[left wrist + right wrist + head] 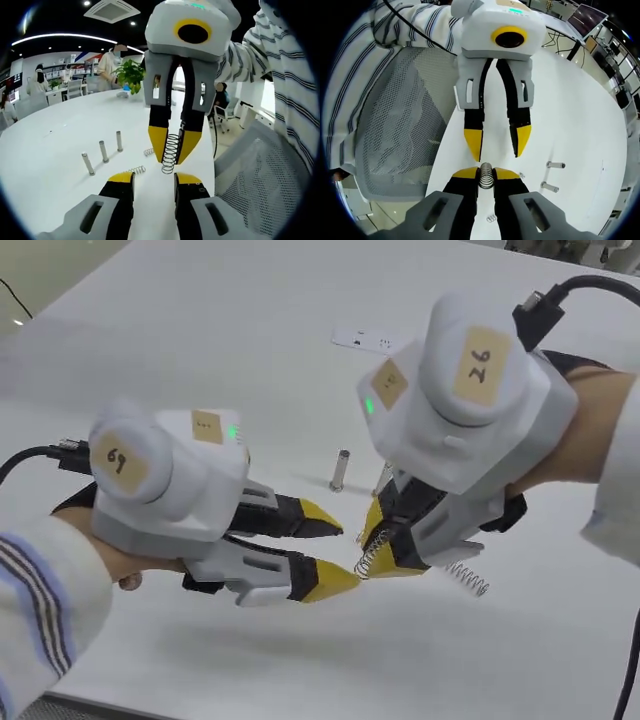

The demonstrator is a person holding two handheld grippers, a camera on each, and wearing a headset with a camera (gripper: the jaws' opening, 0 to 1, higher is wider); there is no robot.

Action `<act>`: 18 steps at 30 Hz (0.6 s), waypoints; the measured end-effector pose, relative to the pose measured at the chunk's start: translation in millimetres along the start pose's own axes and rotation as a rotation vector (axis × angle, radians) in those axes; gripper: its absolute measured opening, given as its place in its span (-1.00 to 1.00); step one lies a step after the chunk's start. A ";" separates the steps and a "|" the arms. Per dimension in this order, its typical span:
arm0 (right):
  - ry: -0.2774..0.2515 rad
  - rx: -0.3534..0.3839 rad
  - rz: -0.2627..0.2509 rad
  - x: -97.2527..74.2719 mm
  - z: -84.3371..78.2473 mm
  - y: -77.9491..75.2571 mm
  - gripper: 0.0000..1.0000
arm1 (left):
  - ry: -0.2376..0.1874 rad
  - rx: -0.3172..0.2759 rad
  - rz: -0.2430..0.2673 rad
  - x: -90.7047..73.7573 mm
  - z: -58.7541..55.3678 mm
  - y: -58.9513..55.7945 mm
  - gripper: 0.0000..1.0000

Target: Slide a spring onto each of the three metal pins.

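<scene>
White table [250,340] carried all of it. L gripper [497,146] hung w/ jaws apart at mid width, nothing in them, tips facing the R gripper [173,150] nose to nose. R gripper was clamped on one spring [486,176], pinched across its coils, the free end poking out toward the L tips. Biggest risk, as I judged it: the two sets of tips sat v. close, so any push fwd could knock jaws together and jolt the grip. Next: the three pins [103,151] stood upright in a row just beyond the grippers, all bare. Couldn't tell if they were fixed, so a low sweep might topple them. Then the held spring: a side pinch on coils is a weak hold, too hard a squeeze could kink it, too soft and it could ping out and roll. Smallest: loose springs [136,171] lay flat nr the pins and under the R gripper, easy to flick away. Room-wise, the far side was wide open. The near edge ran close under the wrists w/ a mesh chair [250,175] beside it, so a drop there could go off the table.
</scene>
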State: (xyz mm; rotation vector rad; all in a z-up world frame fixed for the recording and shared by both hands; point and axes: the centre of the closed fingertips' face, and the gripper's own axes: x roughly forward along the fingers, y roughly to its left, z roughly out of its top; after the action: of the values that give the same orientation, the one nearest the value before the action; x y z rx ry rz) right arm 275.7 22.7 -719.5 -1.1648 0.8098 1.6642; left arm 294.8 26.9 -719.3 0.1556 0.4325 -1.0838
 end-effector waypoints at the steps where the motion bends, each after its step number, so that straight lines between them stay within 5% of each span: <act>1: 0.001 0.001 -0.001 -0.2 -0.3 0.1 -0.84 | 0.007 -0.008 0.012 -0.6 -1.7 2.4 -0.39; 12: 0.015 0.006 -0.003 -1.9 -4.3 -0.3 -0.84 | 0.021 -0.034 0.094 -6.9 -9.0 22.1 0.03; 18: 0.004 0.011 -0.025 -8.1 0.9 -6.4 -0.84 | -0.005 -0.056 0.138 -10.9 -9.4 30.5 0.35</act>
State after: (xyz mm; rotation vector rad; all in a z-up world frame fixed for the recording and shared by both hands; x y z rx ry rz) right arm 282.4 23.3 -711.6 -1.1663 0.8024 1.6352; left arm 314.8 53.2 -726.0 0.1310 0.4405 -0.9356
